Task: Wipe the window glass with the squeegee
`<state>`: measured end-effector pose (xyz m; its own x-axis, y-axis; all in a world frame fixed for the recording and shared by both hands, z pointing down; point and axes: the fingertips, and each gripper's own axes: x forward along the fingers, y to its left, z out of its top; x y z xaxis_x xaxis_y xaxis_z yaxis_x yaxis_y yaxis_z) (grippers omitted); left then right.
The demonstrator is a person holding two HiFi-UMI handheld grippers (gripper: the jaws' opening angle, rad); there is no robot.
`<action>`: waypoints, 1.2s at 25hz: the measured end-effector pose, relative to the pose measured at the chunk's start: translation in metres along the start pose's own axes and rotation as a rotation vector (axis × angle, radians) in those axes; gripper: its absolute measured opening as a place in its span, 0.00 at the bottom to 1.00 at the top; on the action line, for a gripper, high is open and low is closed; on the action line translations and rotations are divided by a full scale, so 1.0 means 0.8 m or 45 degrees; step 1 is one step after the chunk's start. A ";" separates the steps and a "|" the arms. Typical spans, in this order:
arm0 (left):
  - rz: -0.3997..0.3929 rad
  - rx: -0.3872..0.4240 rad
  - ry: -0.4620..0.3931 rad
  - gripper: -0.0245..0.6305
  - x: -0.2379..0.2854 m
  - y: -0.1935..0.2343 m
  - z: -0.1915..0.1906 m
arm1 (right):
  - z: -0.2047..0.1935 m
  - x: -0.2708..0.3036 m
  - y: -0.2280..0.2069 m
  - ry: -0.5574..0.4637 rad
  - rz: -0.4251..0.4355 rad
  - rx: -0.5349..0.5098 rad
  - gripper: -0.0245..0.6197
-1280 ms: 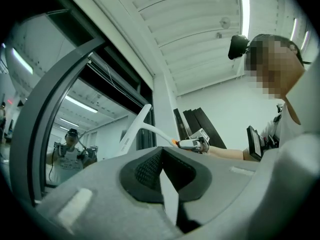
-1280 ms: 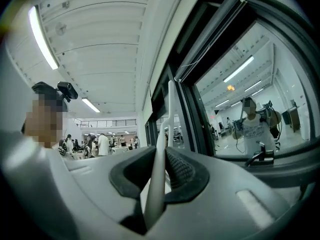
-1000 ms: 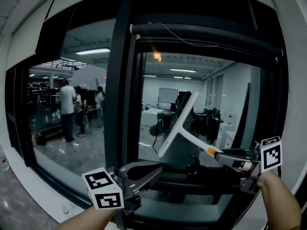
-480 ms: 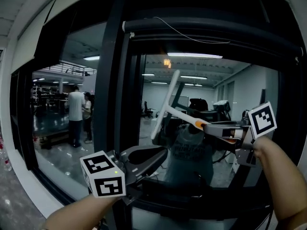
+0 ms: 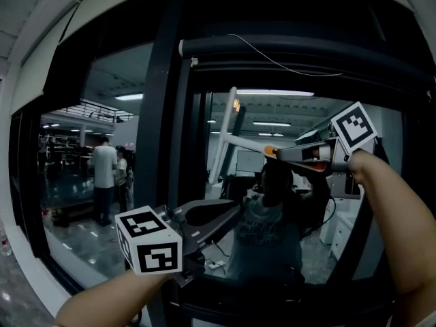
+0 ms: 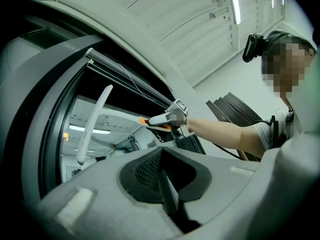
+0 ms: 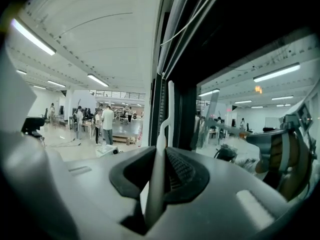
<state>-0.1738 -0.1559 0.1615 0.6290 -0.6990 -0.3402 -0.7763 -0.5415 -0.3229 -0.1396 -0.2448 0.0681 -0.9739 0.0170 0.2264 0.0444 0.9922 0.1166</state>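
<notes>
Up goes the long white plastic squeegee (image 5: 222, 138): within a second the right claw (image 5: 286, 155) has carried it from the lower part of the window glass (image 5: 300, 118) to near the top of the pane. The blade stands tilted, ahead and left of that claw, which pinches the white handle just behind its orange band (image 5: 270, 150). Whether the blade touches the pane cannot be told. A fresh downward stroke looks to be starting. The left claw (image 5: 228, 213) hangs below and left of the right one, jaws pressed together on nothing. Just above the blade run a dark horizontal rail (image 5: 286, 50) and a thin white cord (image 5: 286, 63) that could snag it. A black upright frame post (image 5: 167, 128) stands close on the blade's left. People (image 5: 103, 176) stand beyond the glass.
</notes>
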 end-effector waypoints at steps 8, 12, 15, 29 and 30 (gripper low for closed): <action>0.021 0.013 -0.029 0.04 0.002 0.100 0.064 | 0.122 0.076 -0.021 0.148 -0.009 -0.206 0.13; 0.012 0.035 -0.032 0.04 0.007 0.094 0.053 | 0.118 0.077 -0.023 0.167 -0.007 -0.199 0.13; 0.015 0.057 -0.049 0.04 0.008 0.094 0.054 | 0.117 0.079 -0.020 0.175 0.011 -0.199 0.13; 0.064 0.056 -0.076 0.04 0.001 0.112 0.054 | 0.117 0.076 -0.033 0.155 0.032 -0.104 0.15; 0.061 0.055 -0.073 0.04 0.002 0.113 0.052 | 0.117 0.076 -0.033 0.157 0.031 -0.108 0.15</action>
<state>-0.2411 -0.1863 0.0955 0.5933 -0.6953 -0.4056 -0.8040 -0.4864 -0.3421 -0.2206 -0.2587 -0.0117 -0.9377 0.0206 0.3468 0.0917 0.9775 0.1899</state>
